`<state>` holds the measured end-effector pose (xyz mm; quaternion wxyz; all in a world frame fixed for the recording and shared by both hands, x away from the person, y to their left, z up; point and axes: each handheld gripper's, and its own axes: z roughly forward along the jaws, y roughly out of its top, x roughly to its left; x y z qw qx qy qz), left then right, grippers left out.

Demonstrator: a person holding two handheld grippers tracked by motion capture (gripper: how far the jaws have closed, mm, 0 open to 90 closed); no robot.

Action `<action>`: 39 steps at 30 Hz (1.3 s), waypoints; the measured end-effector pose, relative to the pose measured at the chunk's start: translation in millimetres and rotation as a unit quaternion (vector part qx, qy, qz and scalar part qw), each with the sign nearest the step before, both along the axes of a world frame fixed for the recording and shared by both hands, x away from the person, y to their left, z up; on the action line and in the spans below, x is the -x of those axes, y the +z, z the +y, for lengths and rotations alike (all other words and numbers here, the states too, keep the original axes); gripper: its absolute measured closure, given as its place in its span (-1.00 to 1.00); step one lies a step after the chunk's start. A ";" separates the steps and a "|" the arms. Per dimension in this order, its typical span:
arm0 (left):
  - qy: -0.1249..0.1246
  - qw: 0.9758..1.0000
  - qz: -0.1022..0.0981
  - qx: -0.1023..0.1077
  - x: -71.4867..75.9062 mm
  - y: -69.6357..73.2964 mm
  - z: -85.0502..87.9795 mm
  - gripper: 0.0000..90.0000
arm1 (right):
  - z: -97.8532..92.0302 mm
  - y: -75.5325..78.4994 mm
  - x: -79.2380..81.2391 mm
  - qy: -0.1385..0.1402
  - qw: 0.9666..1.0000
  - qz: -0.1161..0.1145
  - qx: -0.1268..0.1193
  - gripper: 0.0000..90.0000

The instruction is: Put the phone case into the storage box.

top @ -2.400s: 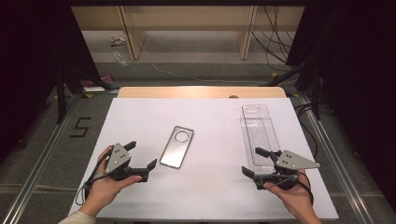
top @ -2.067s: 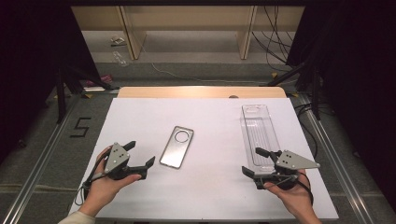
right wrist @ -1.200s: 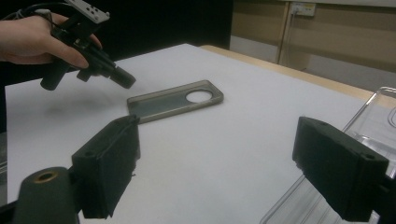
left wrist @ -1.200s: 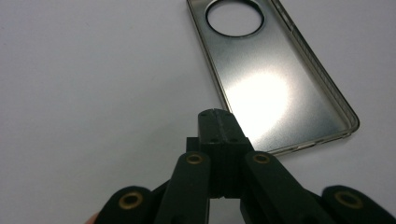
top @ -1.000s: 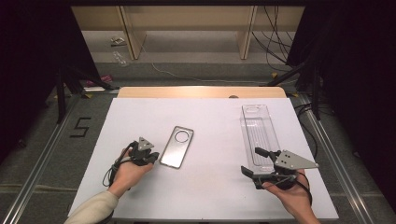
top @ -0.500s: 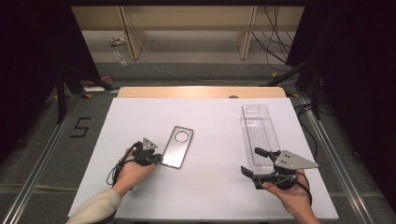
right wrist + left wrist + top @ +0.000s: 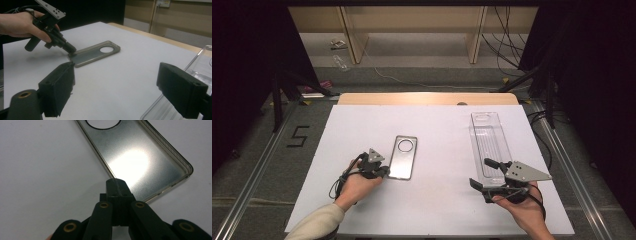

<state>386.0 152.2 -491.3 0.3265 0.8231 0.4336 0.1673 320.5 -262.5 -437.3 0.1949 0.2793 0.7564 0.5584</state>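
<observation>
Left tongs sit with jaws closed together, tips down on the near left edge of the phone case; from the left gripper view the closed tips meet the case's rim, but whether the rim is pinched between them I cannot tell. The phone case lies flat, open side up, on the white desk, left of centre, its round camera cut-out at the far end; nothing lies in it. Right tongs stand wide open with nothing between the jaws, held at the near right, just at the near end of the clear plastic tray. The tray lies lengthwise, near to far, on the right side of the desk, well apart from the case; nothing is visible inside it. In the right gripper view the left tongs touch the case's near corner, tilted down from the hand.
</observation>
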 end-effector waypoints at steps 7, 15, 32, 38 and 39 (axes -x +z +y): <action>-0.008 1.000 -0.001 -0.003 0.6 0.3 -3.9 1.00 | 0.5 -0.4 -0.1 0.000 1.000 0.001 0.001 -0.64; -0.012 1.000 -0.002 -0.003 0.2 0.4 -6.7 1.00 | 0.7 -0.8 -0.2 0.002 1.000 0.001 0.002 -0.64; -0.014 1.000 -0.011 0.002 1.4 4.0 -5.0 0.90 | 0.9 -0.1 0.6 0.002 1.000 0.000 0.002 -0.64; -0.029 0.996 -0.055 0.057 6.7 22.6 3.0 0.22 | 0.5 0.5 1.0 0.002 1.000 -0.002 0.001 -0.64; -0.029 0.996 -0.055 0.057 6.7 22.6 3.0 0.05 | 0.5 0.5 1.0 0.002 1.000 -0.002 0.001 -0.64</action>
